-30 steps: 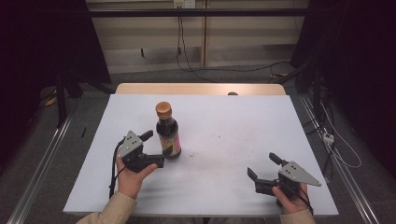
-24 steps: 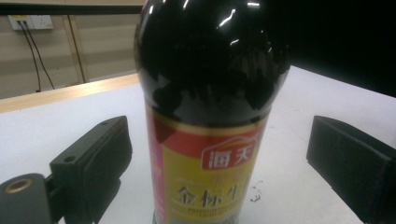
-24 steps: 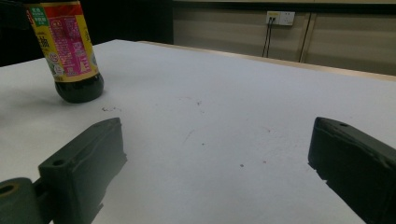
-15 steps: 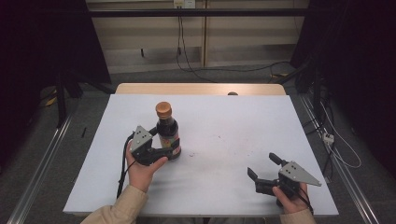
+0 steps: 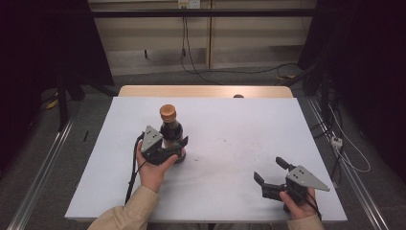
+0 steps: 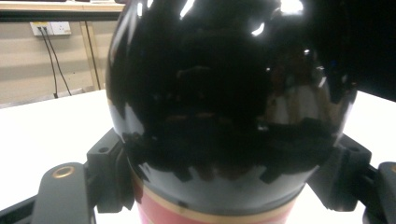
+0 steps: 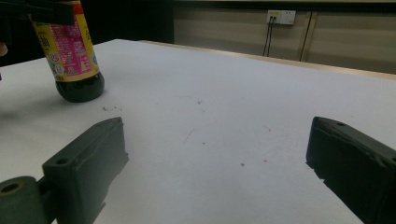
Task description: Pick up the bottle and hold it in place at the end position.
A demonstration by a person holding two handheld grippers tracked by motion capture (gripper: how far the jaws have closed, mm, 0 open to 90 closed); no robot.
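So the left gripper [image 5: 178, 146] had just been closing and was clamped on the sauce bottle [image 5: 170, 129], lift not started, right gripper [image 5: 269, 174] idle, jaws wide.

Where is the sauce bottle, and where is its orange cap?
sauce bottle [image 7: 74, 58], right gripper view, on its pink and yellow label.
orange cap [image 5: 167, 112], high view, on the cap's top.

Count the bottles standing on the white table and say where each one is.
1. A dark sauce bottle with an orange cap stands upright on the left half of the table, between the jaws of the left gripper. Nothing there looks able to hide another.
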